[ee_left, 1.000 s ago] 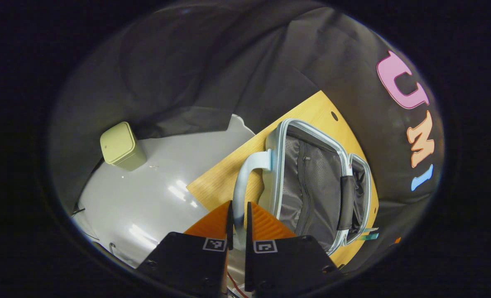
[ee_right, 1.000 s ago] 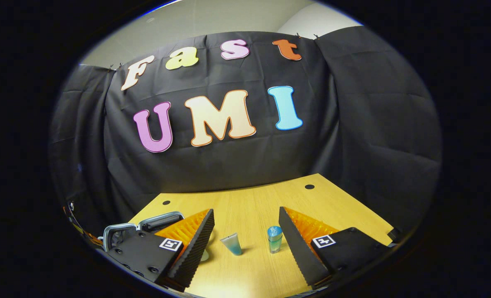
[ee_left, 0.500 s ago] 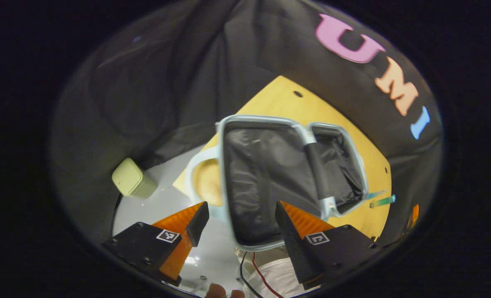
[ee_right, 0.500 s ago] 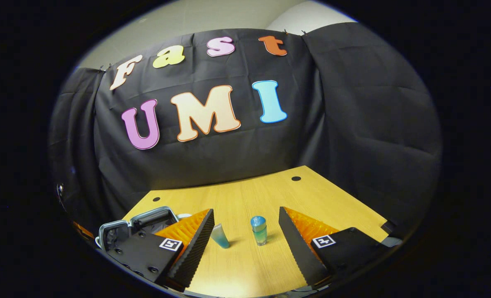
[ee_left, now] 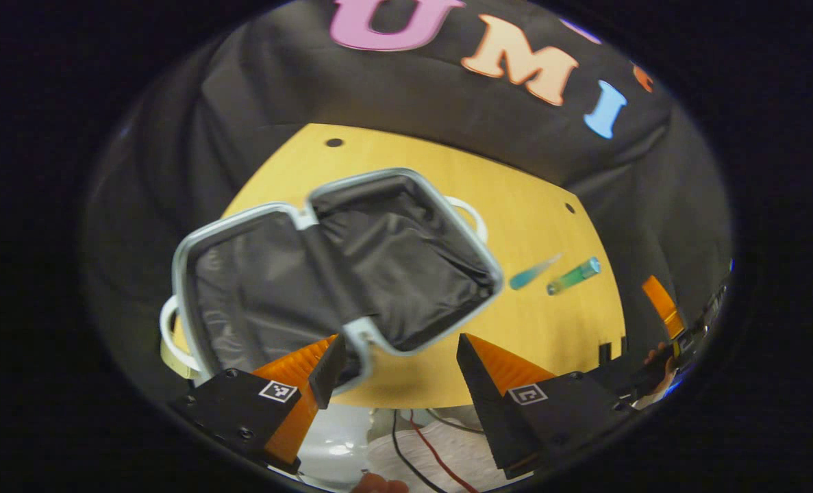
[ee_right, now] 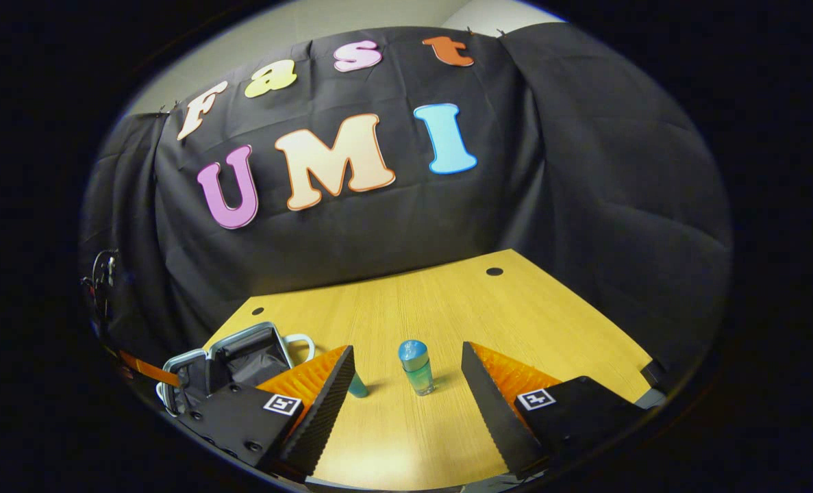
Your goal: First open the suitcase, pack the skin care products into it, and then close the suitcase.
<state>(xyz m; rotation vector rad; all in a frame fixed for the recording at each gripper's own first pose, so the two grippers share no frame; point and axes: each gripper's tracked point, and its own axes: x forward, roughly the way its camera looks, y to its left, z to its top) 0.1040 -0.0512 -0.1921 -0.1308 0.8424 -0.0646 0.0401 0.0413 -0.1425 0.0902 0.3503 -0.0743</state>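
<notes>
across the middle of the left gripper view the suitcase (ee_left: 324,274) lies open on the desk (ee_left: 536,205), both dark-lined halves facing up, pale rim all round, one handle at lower left and another at upper right. a second ago the left gripper (ee_left: 396,366) was pinched on the handle with the lid only partly raised; half a second ago its jaws had let go and spread while the lid fell flat. now that gripper hangs wide apart above the near rim, gripping nothing, its left finger overlapping the rim in the frame; whether it touches, i cannot tell. so the opening step looks done.

right of the case, at centre right of that view, the tube (ee_left: 533,272) and the bottle (ee_left: 574,276) sit side by side on bare desk, close to each other and near the case but apart from it.

at the bottom of the right gripper view the right gripper (ee_right: 406,380) is open and empty. over the last second the bottle (ee_right: 416,368) has slid from beside the right finger to midway between the two fingers, upright and a little ahead of them; the tube (ee_right: 358,387) is now half hidden behind the left finger. the case (ee_right: 235,359) shows at lower left. by my judgement packing starts next, bottle first, and a tall narrow bottle could tip if nudged before the jaws close.
</notes>
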